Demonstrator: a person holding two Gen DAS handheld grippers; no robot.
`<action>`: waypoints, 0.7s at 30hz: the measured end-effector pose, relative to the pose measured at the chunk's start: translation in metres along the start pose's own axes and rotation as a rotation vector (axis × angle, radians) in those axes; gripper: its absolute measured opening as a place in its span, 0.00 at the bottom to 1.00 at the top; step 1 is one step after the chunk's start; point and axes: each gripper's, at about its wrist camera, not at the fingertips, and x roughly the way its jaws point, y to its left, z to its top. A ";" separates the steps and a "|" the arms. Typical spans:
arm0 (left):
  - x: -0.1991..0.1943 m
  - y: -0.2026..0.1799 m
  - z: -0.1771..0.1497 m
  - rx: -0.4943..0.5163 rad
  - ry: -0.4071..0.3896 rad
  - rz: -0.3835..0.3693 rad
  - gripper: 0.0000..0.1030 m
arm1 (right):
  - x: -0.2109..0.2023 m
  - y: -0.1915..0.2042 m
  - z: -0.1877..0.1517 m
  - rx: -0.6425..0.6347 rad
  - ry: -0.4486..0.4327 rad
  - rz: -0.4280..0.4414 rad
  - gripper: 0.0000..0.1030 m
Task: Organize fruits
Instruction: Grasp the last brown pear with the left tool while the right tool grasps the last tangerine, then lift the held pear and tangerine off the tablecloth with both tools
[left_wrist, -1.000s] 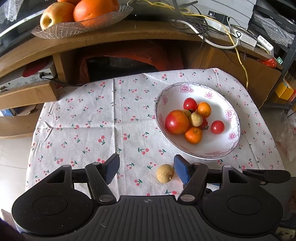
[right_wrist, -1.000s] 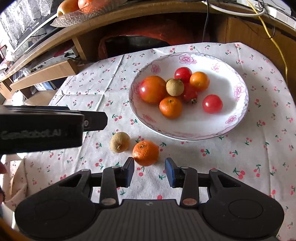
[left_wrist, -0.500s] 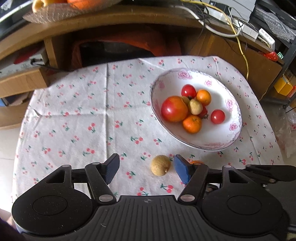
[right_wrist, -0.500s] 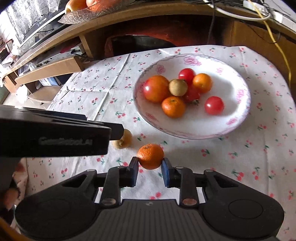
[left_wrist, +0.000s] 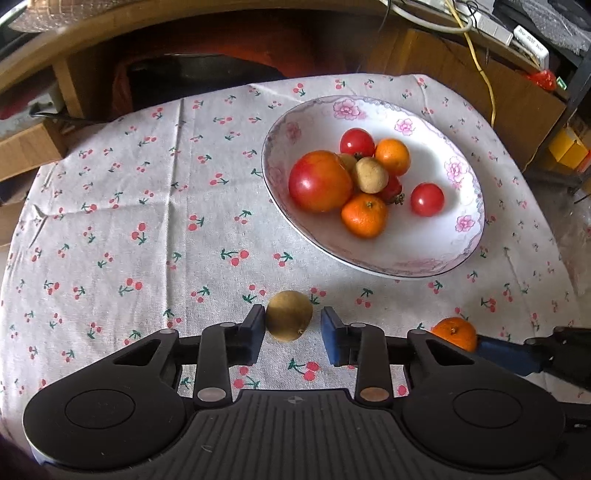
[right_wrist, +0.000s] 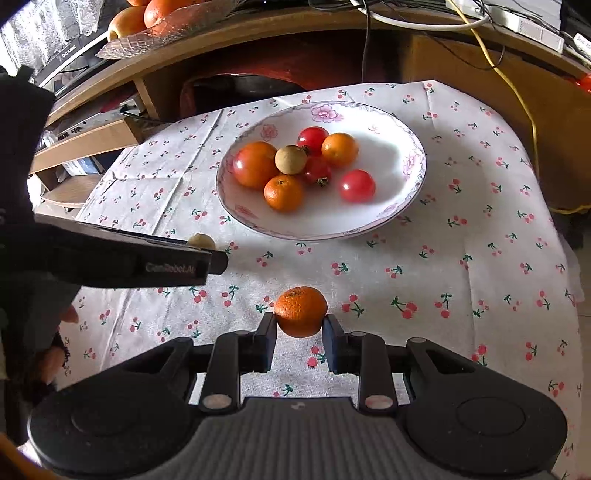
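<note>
Since a second ago your left gripper (left_wrist: 291, 332) has half-closed around the longan (left_wrist: 289, 315), not yet pinching, while your right gripper (right_wrist: 299, 334) clamps the mandarin (right_wrist: 300, 311), both bound for the bowl (right_wrist: 388, 218).

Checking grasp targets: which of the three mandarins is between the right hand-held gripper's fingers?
The mandarin on the tablecloth, outside the bowl; the other two lie inside it.

Cherry-print cloth (left_wrist: 155, 206) covers tabletop; wooden shelf (right_wrist: 258, 33) behind carries yellow cable (right_wrist: 517, 92), white power strip (right_wrist: 532, 29), glass dish (right_wrist: 162, 29).
</note>
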 end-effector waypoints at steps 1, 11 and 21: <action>0.000 -0.002 0.000 0.010 -0.001 0.007 0.40 | 0.000 0.000 0.000 -0.004 -0.001 0.000 0.28; -0.004 -0.011 -0.006 0.058 -0.002 0.008 0.35 | 0.004 -0.006 -0.002 0.004 0.012 -0.027 0.28; -0.032 -0.020 -0.042 0.106 0.008 -0.040 0.35 | -0.020 0.004 -0.023 -0.017 -0.003 -0.013 0.28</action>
